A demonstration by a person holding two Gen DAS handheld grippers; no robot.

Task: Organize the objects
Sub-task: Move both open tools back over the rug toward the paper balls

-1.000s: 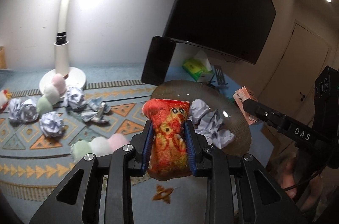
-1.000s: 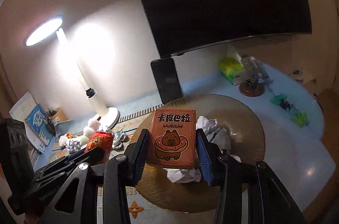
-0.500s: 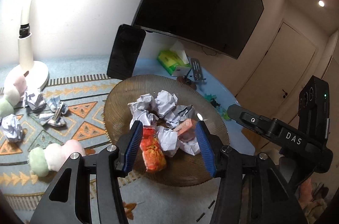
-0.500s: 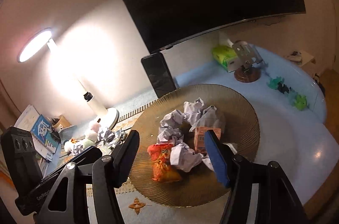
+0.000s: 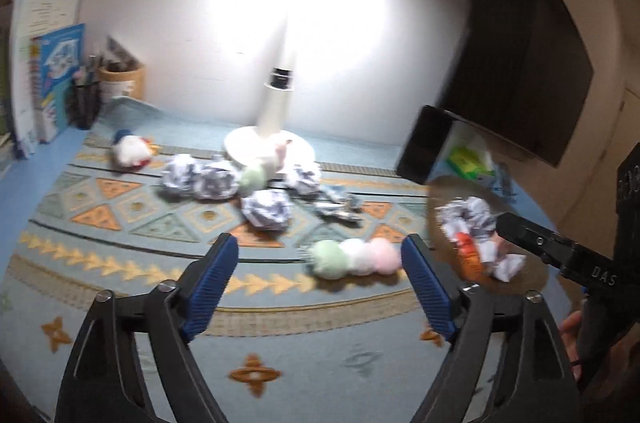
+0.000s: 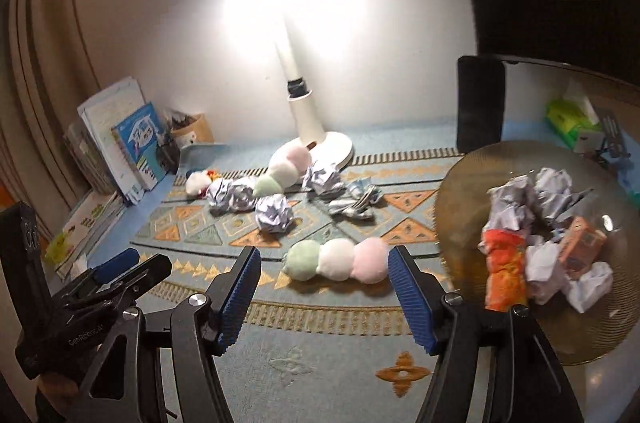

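Both the left claw (image 5: 316, 277) and right claw (image 6: 324, 293) were spread, empty. The three-ball plush skewer (image 6: 338, 260) (soft, light) lay mid-frame; its middle ball seemed best pinched.

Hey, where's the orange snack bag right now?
In the right wrist view, the orange snack bag lies on the round woven tray at the right, beside the crumpled paper balls.
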